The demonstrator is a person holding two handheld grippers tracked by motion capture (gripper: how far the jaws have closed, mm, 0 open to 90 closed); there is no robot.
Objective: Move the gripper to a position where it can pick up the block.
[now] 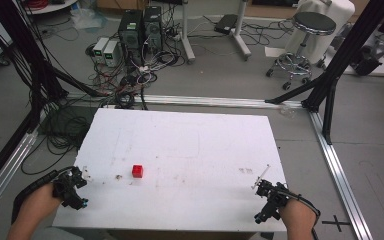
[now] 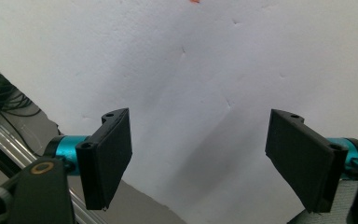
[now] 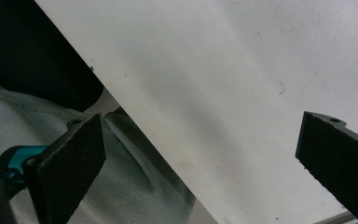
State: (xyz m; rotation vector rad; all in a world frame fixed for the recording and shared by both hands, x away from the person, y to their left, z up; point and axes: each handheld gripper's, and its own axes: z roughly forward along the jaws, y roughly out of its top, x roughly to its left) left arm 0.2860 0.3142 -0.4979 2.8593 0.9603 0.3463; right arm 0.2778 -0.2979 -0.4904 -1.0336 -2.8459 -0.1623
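A small red cube sits on the white table, left of centre and towards the front. My left gripper rests at the table's front left corner, well to the left of the cube. In the left gripper view it stands open, with bare table between its black pads, and a sliver of the red cube touches the top edge. My right gripper is at the front right corner. It is open over the table's front edge.
A thin pale stick lies on the table just beyond my right gripper. Grey cloth lies below the front edge. On the floor behind are computer towers, tangled cables, a stool and black frame posts.
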